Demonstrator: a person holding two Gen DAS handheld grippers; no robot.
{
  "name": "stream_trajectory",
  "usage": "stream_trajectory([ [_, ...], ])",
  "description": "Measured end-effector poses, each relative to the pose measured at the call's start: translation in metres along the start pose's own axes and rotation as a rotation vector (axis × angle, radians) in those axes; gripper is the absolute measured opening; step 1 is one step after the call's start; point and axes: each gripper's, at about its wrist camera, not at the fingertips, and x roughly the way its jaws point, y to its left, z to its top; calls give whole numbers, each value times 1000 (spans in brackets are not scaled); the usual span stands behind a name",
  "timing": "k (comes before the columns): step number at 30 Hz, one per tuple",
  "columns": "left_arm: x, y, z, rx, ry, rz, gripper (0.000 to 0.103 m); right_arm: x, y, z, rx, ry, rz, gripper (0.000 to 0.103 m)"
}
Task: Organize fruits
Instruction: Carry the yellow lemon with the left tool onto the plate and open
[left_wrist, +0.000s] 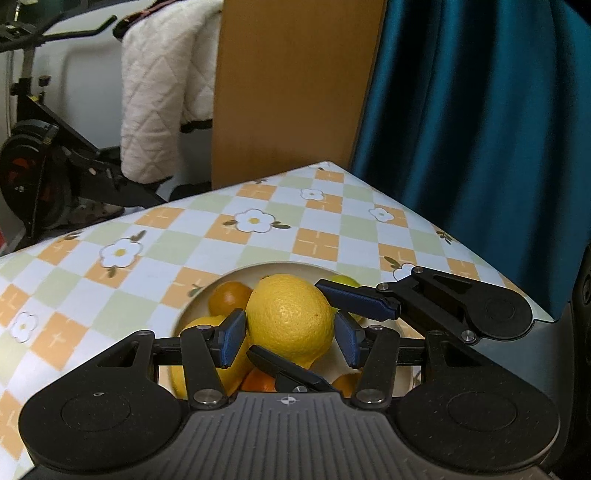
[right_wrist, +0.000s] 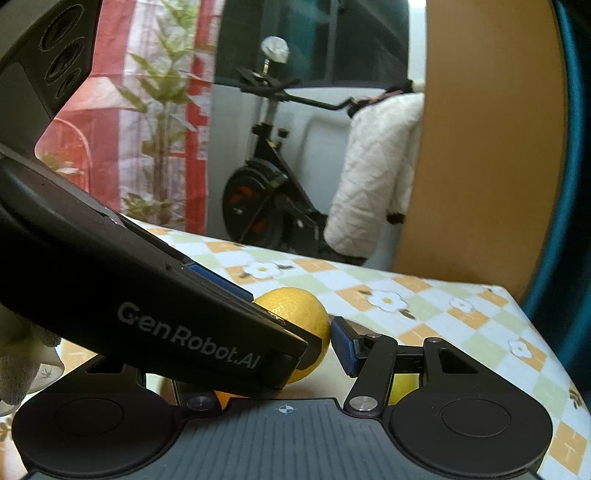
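Observation:
A large yellow lemon sits on top of a pile of fruit in a pale bowl on the checked tablecloth. My left gripper has its blue pads on both sides of this lemon, shut on it. My right gripper reaches in from the right, one finger over the lemon and one below, spread open around it. An orange and another lemon lie beside it. In the right wrist view the lemon is half hidden by the left gripper's body.
The table corner is just beyond the bowl, with a wooden panel and blue curtain behind. An exercise bike with a white quilt stands at left. More fruit lies low in the bowl.

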Motion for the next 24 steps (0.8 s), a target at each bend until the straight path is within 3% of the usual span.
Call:
stream_trajectory([
  [8, 21, 1, 0, -23, 52, -9, 55, 15, -14, -13, 37, 55, -1, 53],
  [24, 24, 2, 3, -43, 56, -1, 55, 30, -7, -4, 24, 95, -24, 53],
])
